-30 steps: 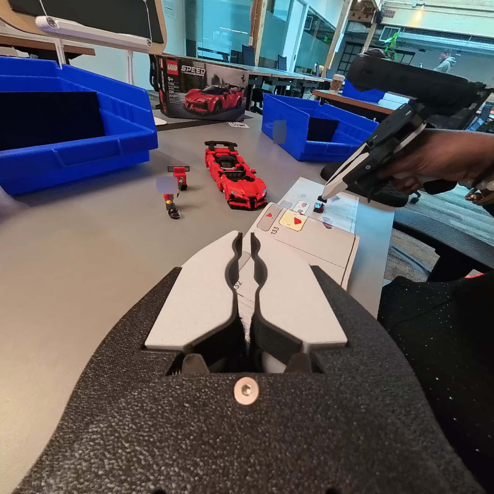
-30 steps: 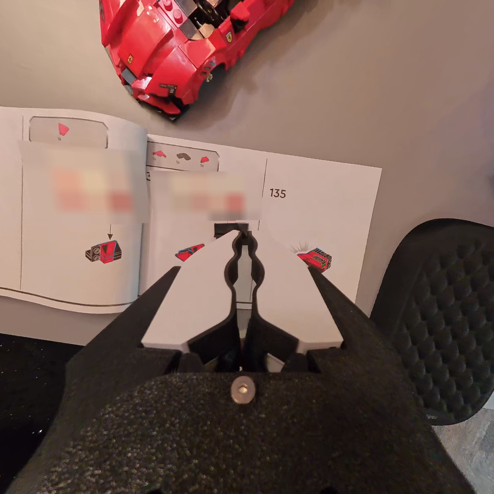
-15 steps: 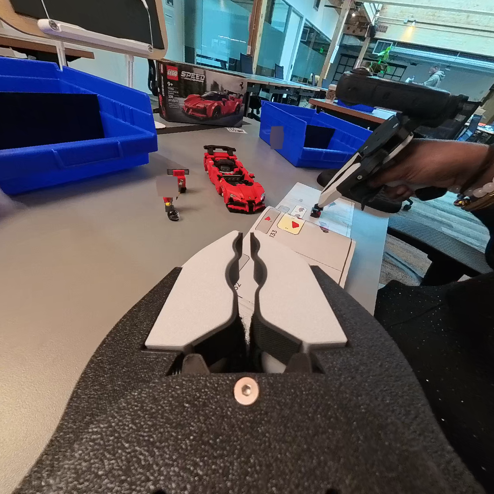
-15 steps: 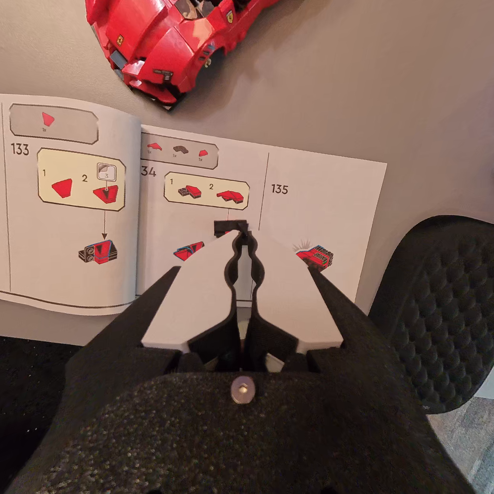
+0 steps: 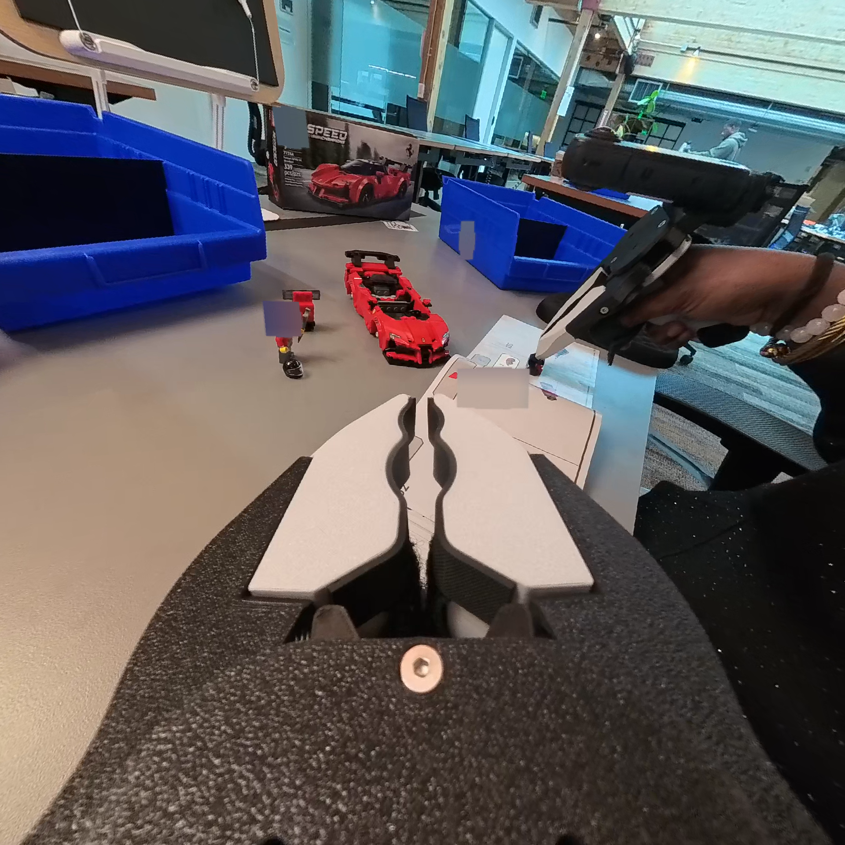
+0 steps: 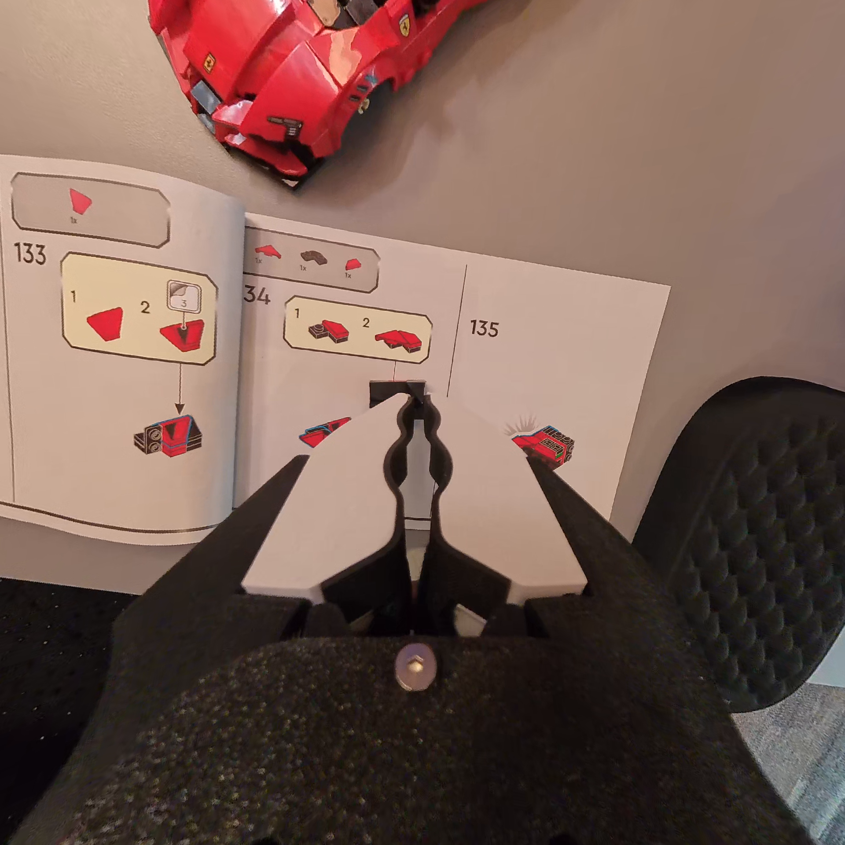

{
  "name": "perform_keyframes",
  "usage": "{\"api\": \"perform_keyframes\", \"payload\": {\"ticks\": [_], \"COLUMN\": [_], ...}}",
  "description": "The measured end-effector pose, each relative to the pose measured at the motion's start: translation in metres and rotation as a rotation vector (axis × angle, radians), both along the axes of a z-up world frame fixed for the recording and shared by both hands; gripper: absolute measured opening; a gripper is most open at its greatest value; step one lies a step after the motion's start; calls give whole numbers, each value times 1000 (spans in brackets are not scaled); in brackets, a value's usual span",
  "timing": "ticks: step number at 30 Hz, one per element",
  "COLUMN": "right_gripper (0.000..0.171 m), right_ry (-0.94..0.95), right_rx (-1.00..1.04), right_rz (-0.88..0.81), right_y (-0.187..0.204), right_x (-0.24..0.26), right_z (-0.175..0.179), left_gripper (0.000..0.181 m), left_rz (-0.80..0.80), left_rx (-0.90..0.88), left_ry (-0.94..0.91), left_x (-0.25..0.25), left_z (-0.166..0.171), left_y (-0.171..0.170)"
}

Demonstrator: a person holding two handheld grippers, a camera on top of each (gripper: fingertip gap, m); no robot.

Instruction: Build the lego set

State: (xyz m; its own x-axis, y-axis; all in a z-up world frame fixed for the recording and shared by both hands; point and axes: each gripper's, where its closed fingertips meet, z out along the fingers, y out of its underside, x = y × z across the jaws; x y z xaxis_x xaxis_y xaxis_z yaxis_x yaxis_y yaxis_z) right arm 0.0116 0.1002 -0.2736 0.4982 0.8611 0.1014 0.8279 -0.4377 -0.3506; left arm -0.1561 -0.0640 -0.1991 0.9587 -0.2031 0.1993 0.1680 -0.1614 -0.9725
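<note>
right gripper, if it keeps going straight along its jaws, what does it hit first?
Most likely the open instruction booklet. The right gripper points steeply down at it, jaws shut on a small black piece, so that piece would probably touch the page first. How far above the page it is stays unclear.

Lettered set box (image 5: 340, 169), booklet (image 6: 548, 320) (step numbers)

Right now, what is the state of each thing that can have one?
Left claw: shut, empty, above the table.
Right claw: shut on a small black piece.
Instruction booklet: open, flat on the table.
Red car: partly built, cockpit uncovered.
Left blue bin: upright, contents hidden.
Right blue bin: upright, contents hidden.
</note>
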Motion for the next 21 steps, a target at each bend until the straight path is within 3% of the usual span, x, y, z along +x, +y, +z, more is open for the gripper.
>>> {"api": "perform_keyframes", "payload": {"ticks": [21], "right_gripper": [5], "right_ry": [-62], "right_rx": [-9], "right_rz": [56], "right_y": [1], "right_x": [2], "right_z": [-1], "left_gripper": [4], "left_rz": [-12], "left_rx": [7], "left_ry": [-23], "left_x": [0], "left_z": [1], "left_y": [-1]}}
